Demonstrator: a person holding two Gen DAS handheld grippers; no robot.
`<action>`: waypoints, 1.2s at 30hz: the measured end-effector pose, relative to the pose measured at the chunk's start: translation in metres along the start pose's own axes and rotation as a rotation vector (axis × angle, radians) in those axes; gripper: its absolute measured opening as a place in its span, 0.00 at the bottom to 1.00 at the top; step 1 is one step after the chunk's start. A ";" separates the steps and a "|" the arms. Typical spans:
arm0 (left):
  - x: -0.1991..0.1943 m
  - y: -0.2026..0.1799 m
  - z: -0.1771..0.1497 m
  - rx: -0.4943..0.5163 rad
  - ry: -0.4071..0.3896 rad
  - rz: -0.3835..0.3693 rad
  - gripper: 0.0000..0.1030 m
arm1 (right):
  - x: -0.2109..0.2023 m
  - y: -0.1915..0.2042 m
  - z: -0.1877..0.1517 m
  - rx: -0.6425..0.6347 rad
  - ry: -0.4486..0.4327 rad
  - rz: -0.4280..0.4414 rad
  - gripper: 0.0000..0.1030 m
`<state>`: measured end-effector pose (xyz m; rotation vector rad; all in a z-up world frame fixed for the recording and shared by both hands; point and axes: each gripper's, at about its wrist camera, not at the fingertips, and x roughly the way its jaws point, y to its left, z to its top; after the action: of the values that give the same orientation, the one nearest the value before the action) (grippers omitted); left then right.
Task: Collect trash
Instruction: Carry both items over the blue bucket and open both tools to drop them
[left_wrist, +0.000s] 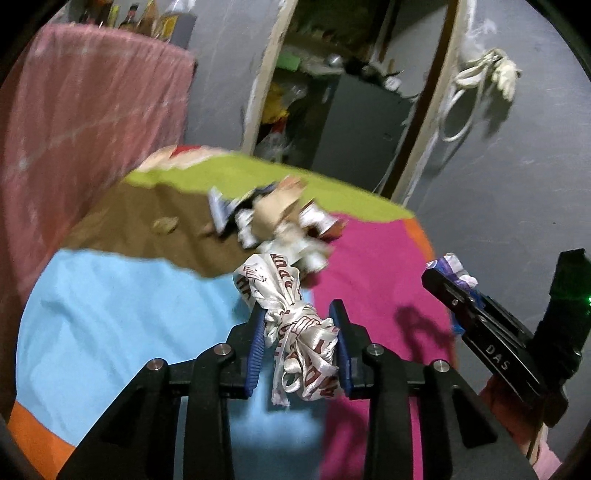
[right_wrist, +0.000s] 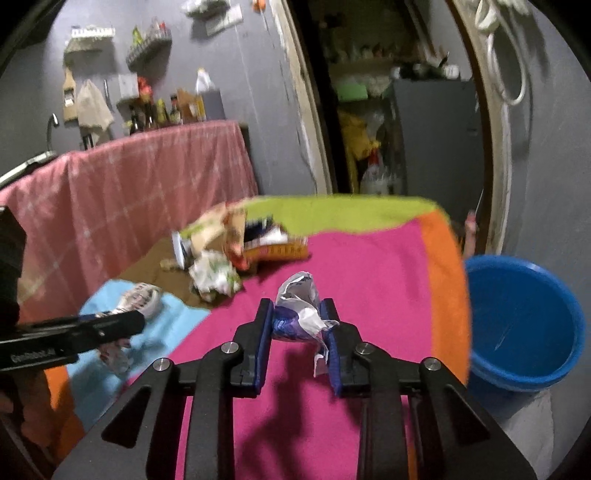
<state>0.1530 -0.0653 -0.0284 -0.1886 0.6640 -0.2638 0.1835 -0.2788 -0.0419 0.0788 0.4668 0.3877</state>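
My left gripper (left_wrist: 300, 314) is shut on a crumpled white wrapper with red lettering (left_wrist: 295, 325), lifted over the blue patch of the colourful cloth (left_wrist: 110, 314). My right gripper (right_wrist: 297, 314) is shut on a crumpled purple and white wrapper (right_wrist: 297, 310) above the pink patch of that cloth (right_wrist: 369, 280). In the left wrist view the right gripper (left_wrist: 452, 280) shows at the right edge with its wrapper (left_wrist: 452, 267). The left gripper (right_wrist: 140, 314) shows at the left of the right wrist view with its wrapper (right_wrist: 138, 297). A heap of trash (left_wrist: 277, 221) (right_wrist: 229, 251) lies further back on the cloth.
A blue bucket (right_wrist: 524, 321) stands on the floor just beyond the cloth's right edge. A counter draped in pink fabric (right_wrist: 147, 184) with bottles on top runs along the left. An open doorway (left_wrist: 351, 92) with a grey cabinet lies behind. White cord hangs on the wall (left_wrist: 480, 77).
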 end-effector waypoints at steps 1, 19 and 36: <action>-0.003 -0.008 0.005 0.012 -0.031 -0.015 0.28 | -0.007 0.000 0.005 -0.006 -0.030 -0.007 0.23; 0.006 -0.167 0.085 0.204 -0.527 -0.265 0.28 | -0.106 -0.085 0.091 -0.106 -0.476 -0.303 0.24; 0.174 -0.217 0.094 0.170 -0.106 -0.316 0.29 | -0.063 -0.191 0.052 0.062 -0.273 -0.414 0.32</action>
<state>0.3045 -0.3159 -0.0019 -0.1423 0.5020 -0.6075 0.2218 -0.4786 0.0003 0.0913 0.2160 -0.0453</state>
